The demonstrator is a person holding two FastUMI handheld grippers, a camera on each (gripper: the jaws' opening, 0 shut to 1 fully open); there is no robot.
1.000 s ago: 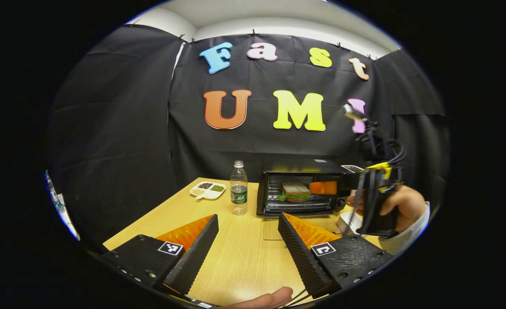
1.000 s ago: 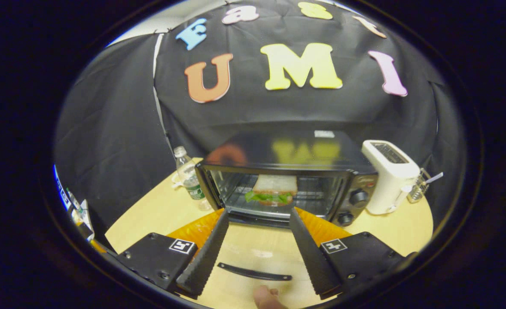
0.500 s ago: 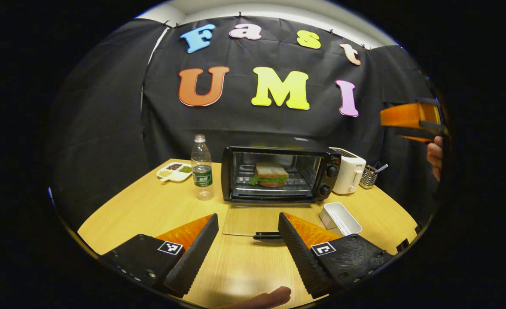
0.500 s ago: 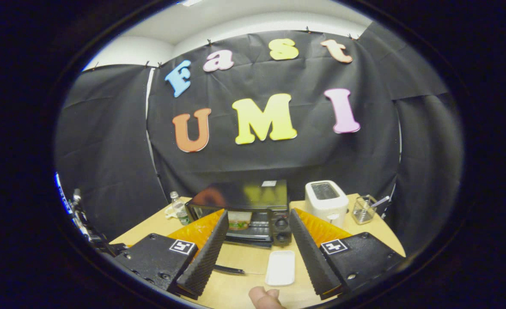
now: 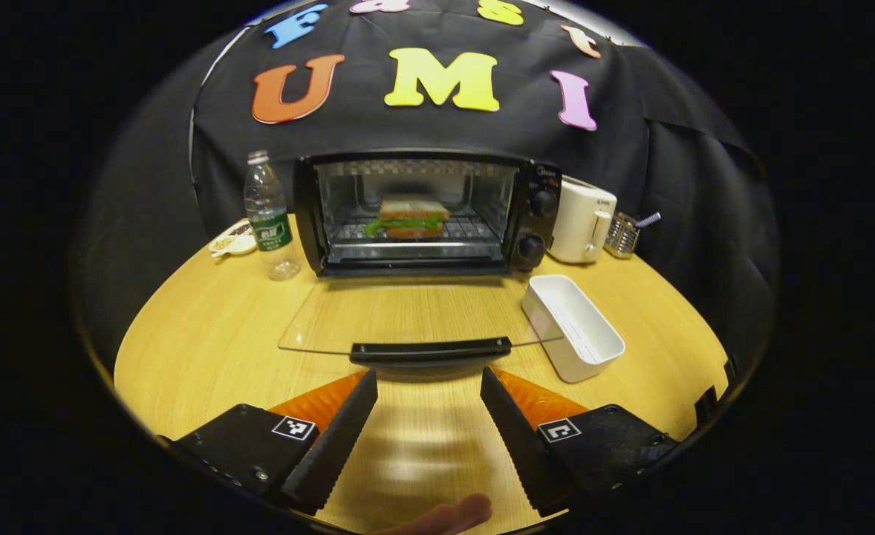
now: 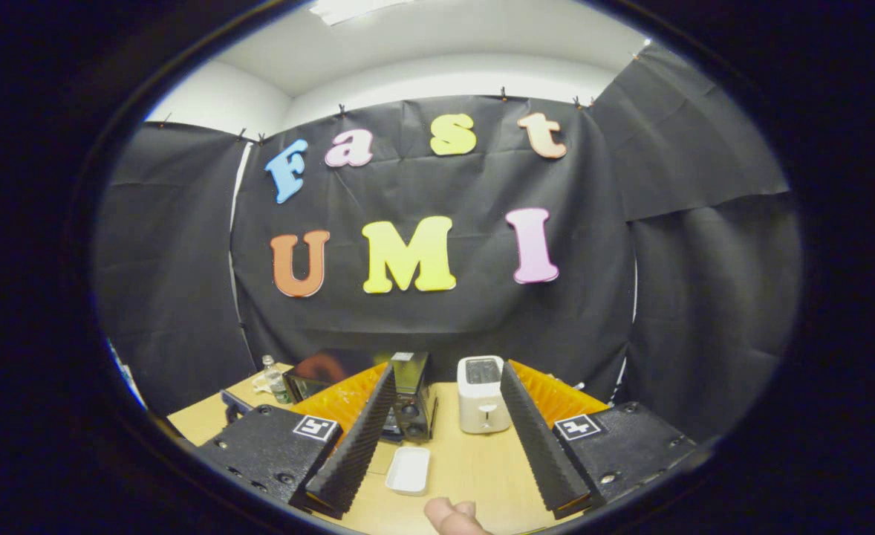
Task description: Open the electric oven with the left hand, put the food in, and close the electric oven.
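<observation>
Left gripper view looks at the electric oven (image 5: 423, 212) at the far side of the bench (image 5: 200, 327). Its glass door (image 5: 408, 316) lies flat and open, coming toward the camera. The sandwich (image 5: 408, 217) sits on the rack inside. So I think two steps are done: the oven is open and the food is in. Only closing the door is left.

The left tongs (image 5: 428, 416) are apart and hold nothing. They hang just near the door's dark handle (image 5: 430, 349), not touching it. To my eye, the tongs could slip under the handle and lift it up and away.

There is open bench to the left of the door. On the right, a white tray (image 5: 575, 327) sits very close to the door's right edge, maybe touching. The door swings up, so the tray should not block it. A water bottle (image 5: 268, 215) stands just left of the oven, and a white toaster (image 5: 582, 219) stands just right of it.

In the right gripper view, the right tongs (image 6: 445, 438) are apart and empty too, high up and well back from the oven (image 6: 408, 397).
</observation>
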